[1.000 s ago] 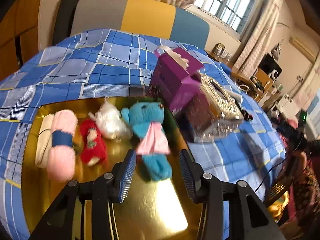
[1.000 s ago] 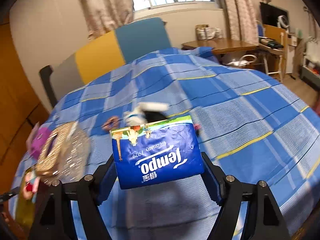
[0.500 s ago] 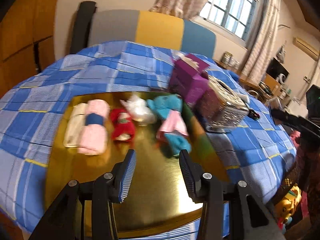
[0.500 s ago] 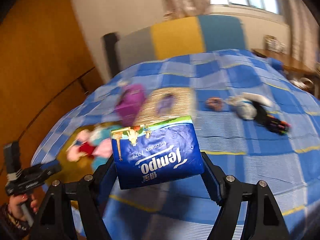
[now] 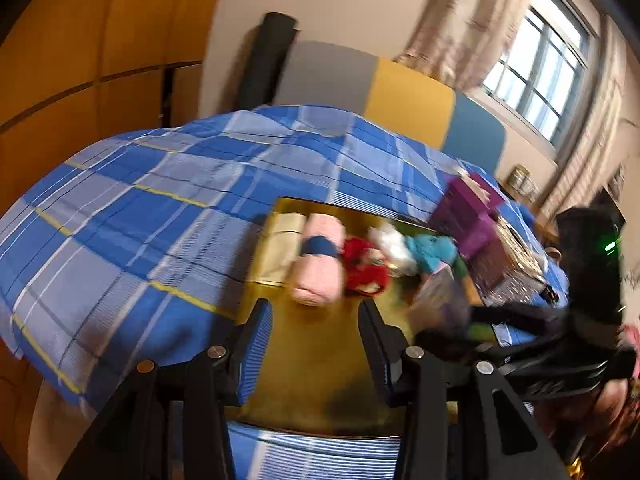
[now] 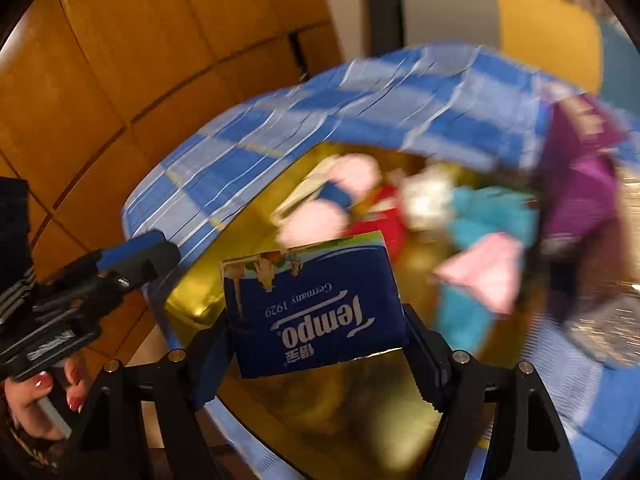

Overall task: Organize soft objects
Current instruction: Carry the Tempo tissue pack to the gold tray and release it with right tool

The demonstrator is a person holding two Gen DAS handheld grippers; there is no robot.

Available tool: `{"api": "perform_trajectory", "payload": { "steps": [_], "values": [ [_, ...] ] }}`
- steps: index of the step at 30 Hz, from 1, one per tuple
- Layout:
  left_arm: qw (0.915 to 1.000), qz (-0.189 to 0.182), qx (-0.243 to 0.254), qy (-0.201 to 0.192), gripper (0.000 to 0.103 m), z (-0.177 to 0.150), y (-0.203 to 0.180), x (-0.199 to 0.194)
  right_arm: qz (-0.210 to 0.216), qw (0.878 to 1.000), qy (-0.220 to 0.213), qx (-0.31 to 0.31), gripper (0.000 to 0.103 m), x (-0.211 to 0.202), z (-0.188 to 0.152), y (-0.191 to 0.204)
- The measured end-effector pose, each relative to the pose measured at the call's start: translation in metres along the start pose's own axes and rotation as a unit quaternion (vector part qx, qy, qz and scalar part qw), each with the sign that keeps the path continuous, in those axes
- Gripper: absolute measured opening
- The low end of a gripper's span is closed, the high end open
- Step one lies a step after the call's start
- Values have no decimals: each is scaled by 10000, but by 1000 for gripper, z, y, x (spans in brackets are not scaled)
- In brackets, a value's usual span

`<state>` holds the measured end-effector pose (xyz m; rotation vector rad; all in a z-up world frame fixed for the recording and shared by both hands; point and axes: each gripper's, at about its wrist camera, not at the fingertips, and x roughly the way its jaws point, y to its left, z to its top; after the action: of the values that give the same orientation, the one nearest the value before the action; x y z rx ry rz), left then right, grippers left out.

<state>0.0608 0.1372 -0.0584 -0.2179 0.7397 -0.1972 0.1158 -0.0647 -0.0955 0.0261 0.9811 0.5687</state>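
My right gripper (image 6: 316, 344) is shut on a blue Tempo tissue pack (image 6: 316, 304) and holds it above the near part of a gold tray (image 6: 360, 412). On the tray lie a pink roll with a blue band (image 6: 332, 204), a red plush (image 6: 380, 220), a white bundle (image 6: 428, 196) and a teal bear in a pink dress (image 6: 480, 248). My left gripper (image 5: 316, 344) is open and empty over the tray's near half (image 5: 316, 360). In the left wrist view the pink roll (image 5: 320, 264), red plush (image 5: 364, 268) and teal bear (image 5: 432, 252) lie ahead; the right gripper (image 5: 520, 332) enters blurred from the right.
The tray sits on a bed with a blue plaid cover (image 5: 160, 216). A purple box (image 5: 468, 212) and a glittery bag (image 5: 508, 268) stand right of the tray. A beige cloth (image 5: 280, 240) lies left of the pink roll. Wooden panelling (image 6: 120, 60) is on the left.
My right gripper has swung left with the tissue pack, from over the bed to above the tray. My left gripper has pulled back and left, still open.
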Motion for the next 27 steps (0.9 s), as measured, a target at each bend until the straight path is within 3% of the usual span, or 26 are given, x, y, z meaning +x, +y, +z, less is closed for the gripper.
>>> {"api": "perform_trajectory", "payload": {
  "steps": [9, 14, 16, 18, 24, 27],
  "values": [
    [9976, 368, -561, -149, 45, -3, 51, -17, 106, 9972, 650, -368, 78, 74, 18, 42],
    [9969, 380, -674, -136, 45, -6, 62, -19, 208, 9933, 958, -612, 78, 102, 23, 55],
    [9970, 394, -651, -105, 45, -7, 63, -18, 293, 9918, 1027, -696, 84, 106, 24, 59],
    [9971, 369, -650, -116, 45, -7, 62, -18, 225, 9922, 941, -787, 92, 107, 28, 63],
    [9979, 294, -569, -118, 45, -7, 53, -17, 255, 9964, 464, -667, 94, 75, 32, 54],
    [9983, 212, -537, -44, 45, -8, 46, -12, 349, 9988, 236, -259, 94, 52, 28, 39]
  ]
}}
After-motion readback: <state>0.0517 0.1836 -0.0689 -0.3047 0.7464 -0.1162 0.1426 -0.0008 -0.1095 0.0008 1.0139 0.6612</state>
